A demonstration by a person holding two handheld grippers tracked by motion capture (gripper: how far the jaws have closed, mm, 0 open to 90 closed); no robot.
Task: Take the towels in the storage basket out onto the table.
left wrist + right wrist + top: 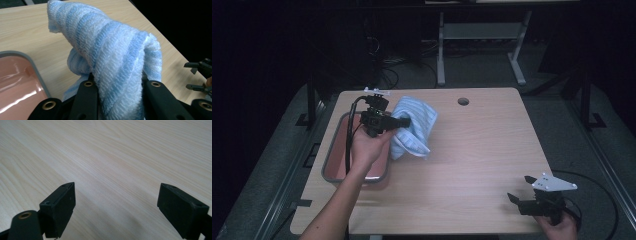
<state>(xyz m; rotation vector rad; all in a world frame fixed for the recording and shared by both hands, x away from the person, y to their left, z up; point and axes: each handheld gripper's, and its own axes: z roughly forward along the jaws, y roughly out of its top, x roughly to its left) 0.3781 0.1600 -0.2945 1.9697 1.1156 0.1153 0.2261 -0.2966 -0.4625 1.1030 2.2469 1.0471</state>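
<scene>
A blue and white striped cloth (414, 127) hangs bunched over the table, lifted at its left side. My left gripper (404, 121) is shut on it, beside the right rim of the tray. In the left gripper view the cloth (117, 57) rises in a thick fold from between the two black jaws. At the table's front right corner my right gripper (521, 189) rests low, open, with nothing between its jaws. The right gripper view has my right gripper (117, 205) wide apart over bare wood.
A shallow tray (333, 155) with a grey rim and a reddish floor lies at the table's left side, also in the left gripper view as the tray (35, 70). A round cable hole (463, 101) sits near the far edge. Table legs and cables stand beyond.
</scene>
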